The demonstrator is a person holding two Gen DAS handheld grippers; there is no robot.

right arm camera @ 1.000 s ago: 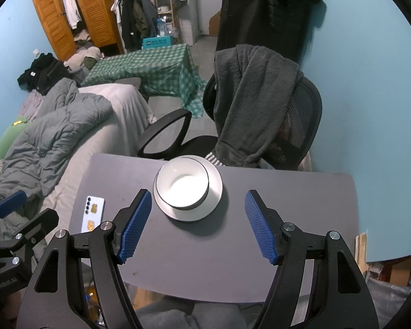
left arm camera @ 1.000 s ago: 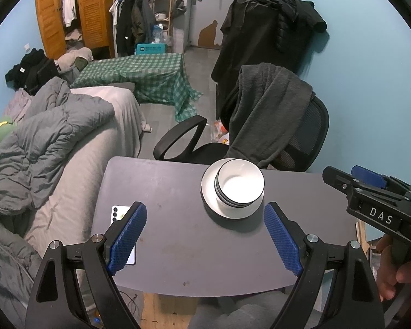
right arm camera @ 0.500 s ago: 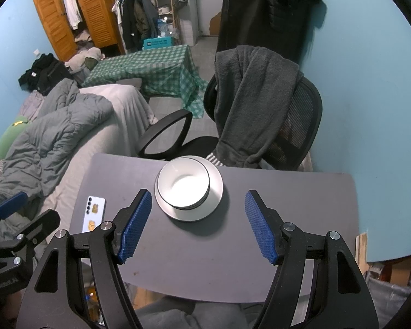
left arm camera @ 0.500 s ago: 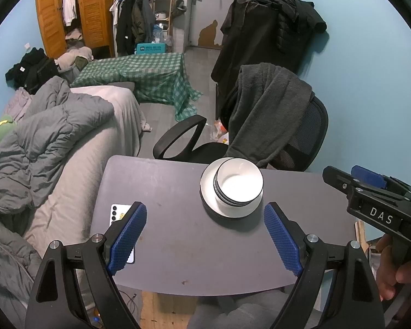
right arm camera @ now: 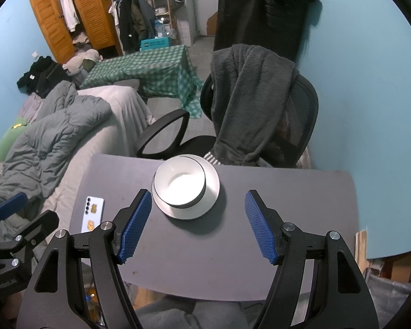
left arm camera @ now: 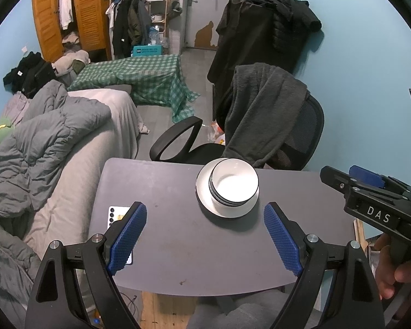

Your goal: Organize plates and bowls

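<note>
A stack of white bowls (left arm camera: 234, 185) with dark rims sits on a white plate (left arm camera: 202, 194) at the far middle of the dark grey table (left arm camera: 178, 241). The bowls (right arm camera: 179, 185) and plate (right arm camera: 211, 194) also show in the right wrist view. My left gripper (left arm camera: 205, 229) is open and empty, held above the table's near half, short of the stack. My right gripper (right arm camera: 197, 218) is open and empty, also near of the stack. The right gripper shows at the right edge of the left wrist view (left arm camera: 370, 192).
A white phone (right arm camera: 92, 213) lies face down at the table's left edge. A black office chair (left arm camera: 287, 131) draped with a grey garment stands behind the table. A bed with a grey duvet (left arm camera: 41, 148) lies to the left.
Both grippers have barely moved. The left one has drifted slightly, so the bowls and plate sit a little higher in its view.
</note>
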